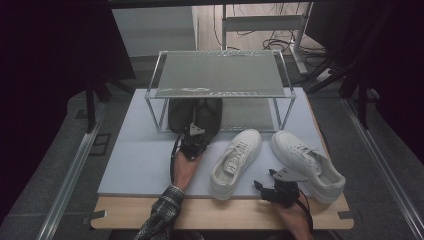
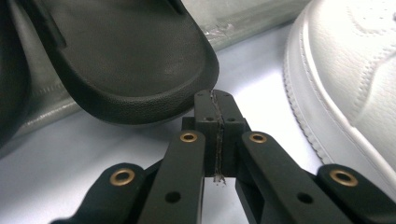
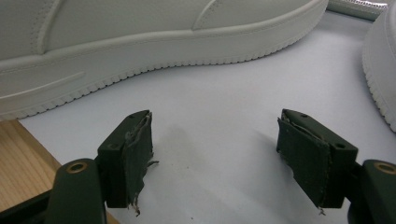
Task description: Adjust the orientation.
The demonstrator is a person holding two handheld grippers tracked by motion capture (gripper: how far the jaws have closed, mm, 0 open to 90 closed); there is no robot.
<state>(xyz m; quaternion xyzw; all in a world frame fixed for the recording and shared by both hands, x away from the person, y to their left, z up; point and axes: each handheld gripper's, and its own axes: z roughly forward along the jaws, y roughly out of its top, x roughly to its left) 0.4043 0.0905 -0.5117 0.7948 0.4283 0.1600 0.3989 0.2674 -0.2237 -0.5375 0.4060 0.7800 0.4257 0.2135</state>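
While a dim room with dark curtains and tangled floor cables lies beyond, one wooden table (image 1: 220,215) carries one pale grey mat (image 1: 145,165) that covers most of its top. At the far side of the mat stands one metal-framed rack (image 1: 220,75) with a flat grey upper shelf and a lower level. Two white sneakers lie on the mat in front of it: one sneaker (image 1: 236,162) in the middle, toe toward the rack, and the other sneaker (image 1: 307,165) to its right, near the mat's right edge. Two black slippers (image 1: 196,115) sit side by side under the rack's left half, their near ends at the shelf's front edge. Two grippers are held by a person whose plaid sleeve (image 1: 160,217) enters at the near edge. The left gripper (image 1: 194,131) has its jaws clenched together on nothing, tips just beside the near end of the right-hand slipper (image 2: 140,65). The right gripper (image 3: 215,154) rests low over the mat with its jaws released and wide apart, between the two sneakers at their near ends.
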